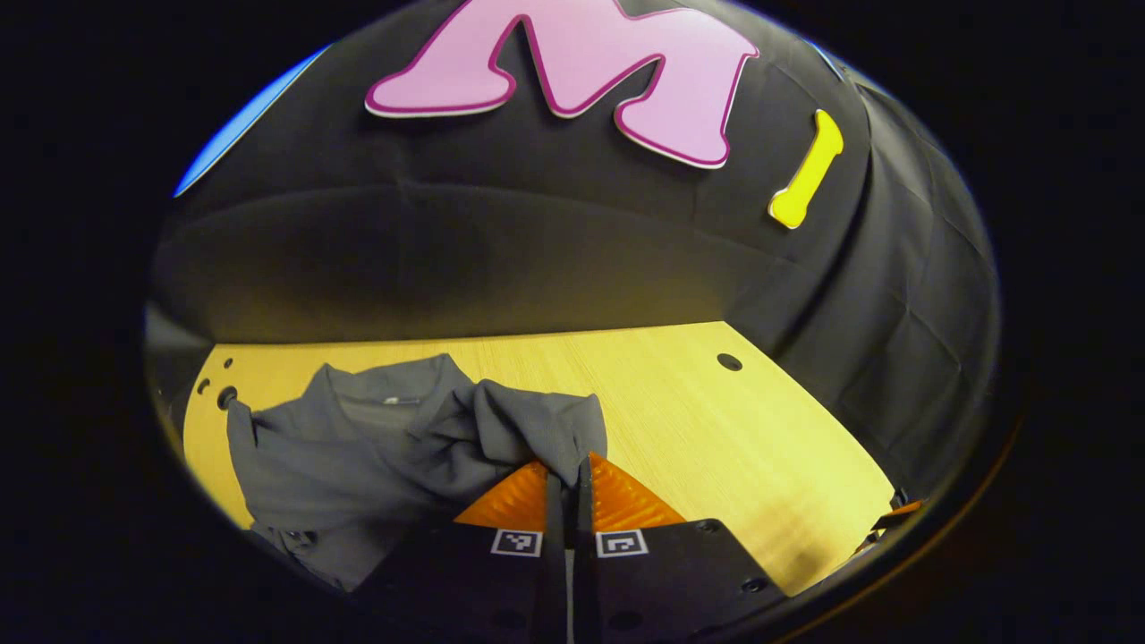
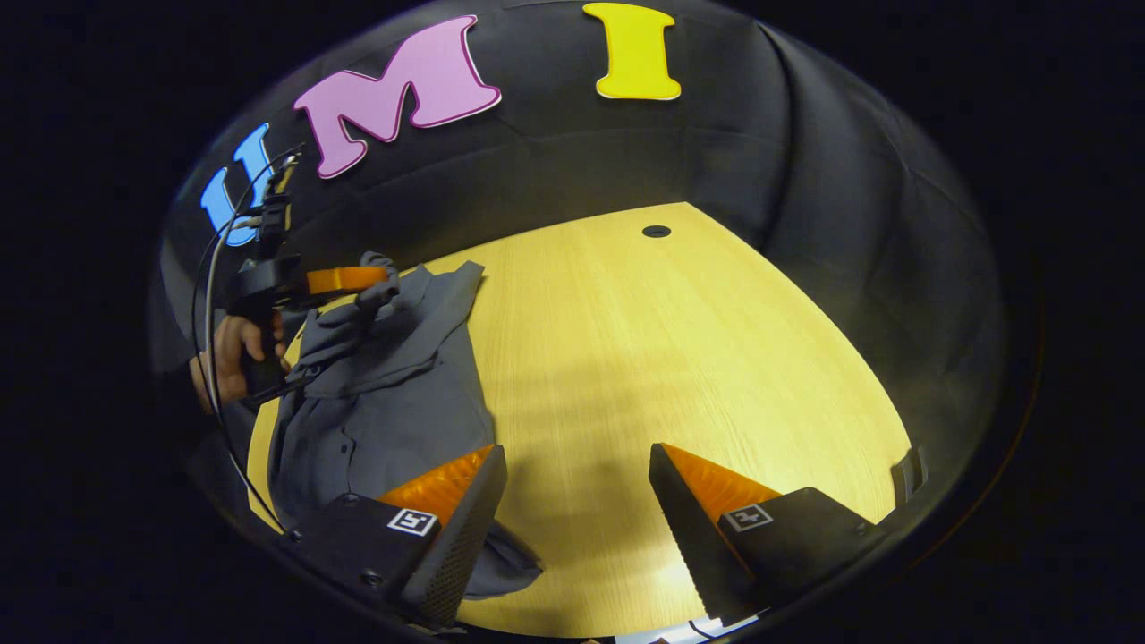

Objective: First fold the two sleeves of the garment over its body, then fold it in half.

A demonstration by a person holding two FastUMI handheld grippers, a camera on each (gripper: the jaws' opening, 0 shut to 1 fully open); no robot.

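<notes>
Garment (image 2: 385, 402): grey, collared, lying on the left part of the wooden table (image 2: 644, 358), collar toward the far wall, hem near the right gripper's own fingers.
Garment seen from the left gripper view (image 1: 358, 447): rumpled, collar at the far side, one sleeve bunched up and lifted off the body.
Sleeve in hand (image 1: 537, 425): pinched at its end between the left gripper's fingers, raised above the table, hanging in folds.
Left gripper (image 1: 565, 478): pressed together on the sleeve cloth, fingers nearly touching with fabric between them.
Left gripper from the right gripper view (image 2: 380, 284): held by a hand (image 2: 228, 353), up over the collar end of the garment, cloth gathered at its tips.
Right gripper (image 2: 580, 465): spread wide, holding nothing, hovering low over bare table just beside the garment's lower edge.
Step in hand, as judged: first sleeve fold, sleeve lifted but not yet laid over the body.
Progress, as judged: early; other sleeve and the half fold not yet done.
Next move calls for: carrying the pinched sleeve across the body, lowering it flat, then releasing without dragging the cloth.
Right gripper's likely part: pinning the body or reaching for the other sleeve; which one, cannot tell.
</notes>
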